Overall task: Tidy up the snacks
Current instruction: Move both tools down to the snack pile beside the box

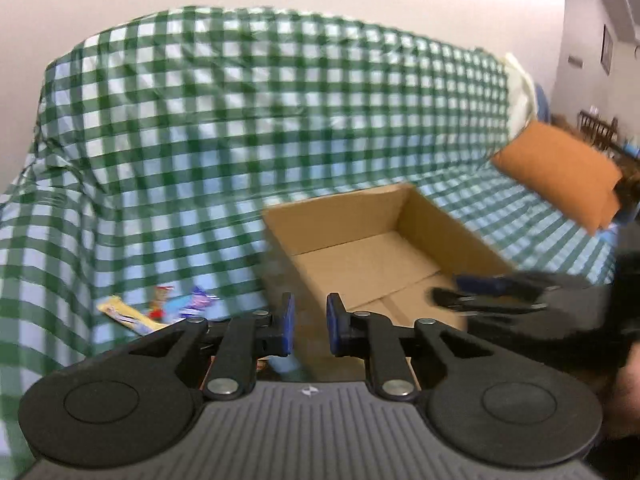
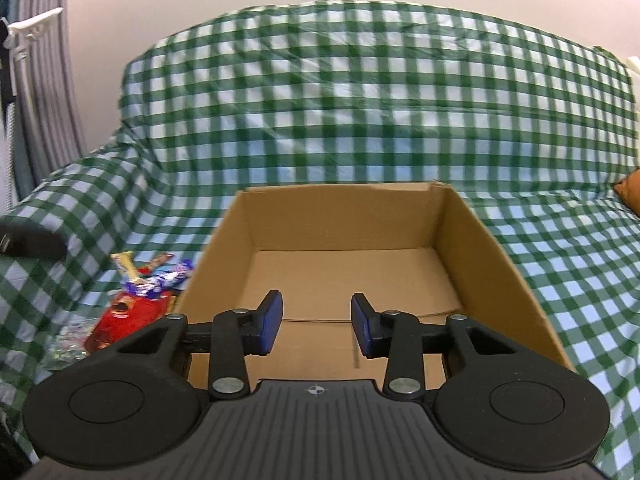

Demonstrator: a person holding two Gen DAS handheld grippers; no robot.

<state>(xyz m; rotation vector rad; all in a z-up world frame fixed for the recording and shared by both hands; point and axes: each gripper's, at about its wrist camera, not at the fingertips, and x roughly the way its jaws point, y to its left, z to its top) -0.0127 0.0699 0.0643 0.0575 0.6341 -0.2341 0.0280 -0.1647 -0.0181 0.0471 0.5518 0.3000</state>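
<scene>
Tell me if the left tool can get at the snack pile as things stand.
Probably yes. The left tool is open and empty, the snack pile lies uncovered on the checked cloth left of the cardboard box; nothing between.

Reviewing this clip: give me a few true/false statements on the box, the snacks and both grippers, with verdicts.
1. The cardboard box is empty. True.
2. The snack pile lies inside the box. False: it lies on the checkered cover, left of the box.
3. The right gripper holds a snack. False: its jaws are open and empty.
4. The left gripper is open and empty. True.
5. An orange cushion lies right of the box. True.
</scene>
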